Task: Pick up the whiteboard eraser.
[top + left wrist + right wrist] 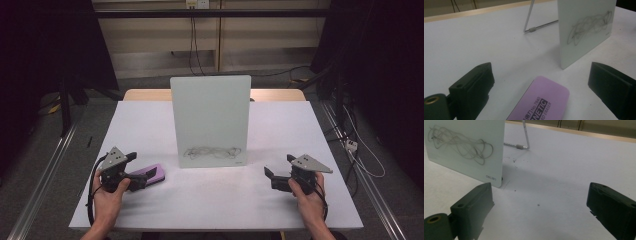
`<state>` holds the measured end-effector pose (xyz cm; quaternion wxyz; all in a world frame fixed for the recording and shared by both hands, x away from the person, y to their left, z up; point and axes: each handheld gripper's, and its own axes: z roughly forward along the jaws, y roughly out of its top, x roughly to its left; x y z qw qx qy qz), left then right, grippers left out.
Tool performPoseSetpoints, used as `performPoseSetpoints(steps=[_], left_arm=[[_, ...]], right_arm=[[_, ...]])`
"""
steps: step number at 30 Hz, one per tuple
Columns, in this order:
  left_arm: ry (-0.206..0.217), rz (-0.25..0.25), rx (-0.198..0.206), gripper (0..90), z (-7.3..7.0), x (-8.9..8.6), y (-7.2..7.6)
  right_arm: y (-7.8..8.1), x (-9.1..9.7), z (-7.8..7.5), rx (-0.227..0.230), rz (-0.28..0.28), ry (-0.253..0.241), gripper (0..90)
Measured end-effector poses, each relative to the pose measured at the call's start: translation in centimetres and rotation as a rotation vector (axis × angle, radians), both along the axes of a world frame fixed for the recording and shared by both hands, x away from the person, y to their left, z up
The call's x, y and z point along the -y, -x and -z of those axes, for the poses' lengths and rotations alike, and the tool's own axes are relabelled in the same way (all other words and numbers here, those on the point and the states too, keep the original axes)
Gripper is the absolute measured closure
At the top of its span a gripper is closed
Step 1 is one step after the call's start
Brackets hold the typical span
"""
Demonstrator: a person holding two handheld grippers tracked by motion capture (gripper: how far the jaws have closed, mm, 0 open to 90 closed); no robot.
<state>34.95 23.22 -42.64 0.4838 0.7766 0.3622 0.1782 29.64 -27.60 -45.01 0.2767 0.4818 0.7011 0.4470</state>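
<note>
Eraser (541, 102) lies flat on the counter (150, 125) between the left gripper (541, 82)'s released jaws, ready for seizing; right gripper (540, 207) idles agape beside the scribbled whiteboard (210, 120).

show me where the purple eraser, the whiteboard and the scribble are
eraser (541, 100): left gripper view, on its purple top.
whiteboard (210, 107): high view, bare middle of its face.
scribble (459, 143): right gripper view, on its tangled lines.

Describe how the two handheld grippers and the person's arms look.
Both the left gripper and the right gripper are black, each with two thick blocky jaws and a grey three-cornered plate on top. A black cable trails from each along the wrist. A brass-ringed hole sits by one jaw. No sleeves cover the forearms.
</note>
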Motion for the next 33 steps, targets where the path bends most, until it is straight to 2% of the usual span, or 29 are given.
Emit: performPoseSetpoints(steps=[3, 8, 10, 15, 16, 17, 18, 19, 20, 23, 24, 25, 29, 33], left_arm=[[-0.001, -0.001, 0.012, 4.8, -0.1, 0.0, -0.1], [0.0, 0.012, -0.002, 5.0, -0.1, -0.1, -0.3], [0.0, 0.016, -0.005, 5.3, -0.1, -0.2, -0.4], [-0.004, 0.007, -0.017, 6.1, -0.1, -0.2, -0.7], [-0.022, 0.013, -0.023, 6.2, -0.1, -0.3, -0.8], [-0.022, 0.013, -0.023, 6.1, -0.1, -0.3, -0.8], [-0.021, 0.024, -0.041, 6.3, -0.2, -0.4, -1.0], [-0.021, 0.024, -0.041, 6.4, -0.2, -0.4, -1.0], [-0.014, 0.023, -0.08, 6.5, -0.3, -0.5, -1.1], [-0.004, 0.043, -0.09, 7.1, -0.3, -0.5, -1.2], [-0.021, 0.053, -0.101, 6.9, -0.4, -0.4, -1.3], [-0.02, 0.06, -0.111, 6.7, -0.4, -0.3, -1.4], [-0.085, 0.074, -0.096, 7.0, -0.6, -0.1, -1.5], [-0.106, 0.091, -0.106, 6.9, -0.6, -0.1, -1.5]], right_arm=[[-0.1, 0.1, 0.1, -0.006, -0.001, -0.002, 6.9], [-0.1, 0.1, 0.1, -0.01, -0.006, -0.009, 7.0], [-0.2, 0.1, 0.2, -0.008, 0.001, 0.004, 7.2], [-0.2, 0.0, 0.3, -0.013, -0.004, -0.003, 7.3], [-0.2, 0.0, 0.3, -0.014, -0.006, -0.004, 7.3], [-0.2, 0.0, 0.3, -0.014, -0.006, -0.004, 7.3], [-0.2, 0.0, 0.3, -0.015, -0.01, -0.002, 7.2], [-0.2, -0.1, 0.3, -0.015, -0.01, 0.0, 7.2], [-0.2, -0.1, 0.3, -0.016, -0.01, -0.001, 7.2], [-0.2, -0.2, 0.3, -0.015, -0.014, 0.0, 7.1], [-0.2, -0.2, 0.3, -0.014, -0.016, 0.002, 7.1], [-0.2, -0.2, 0.3, -0.018, -0.016, -0.001, 7.1], [-0.3, -0.2, 0.3, -0.018, -0.018, -0.002, 7.1], [-0.3, -0.3, 0.3, -0.018, -0.017, -0.004, 7.2]])
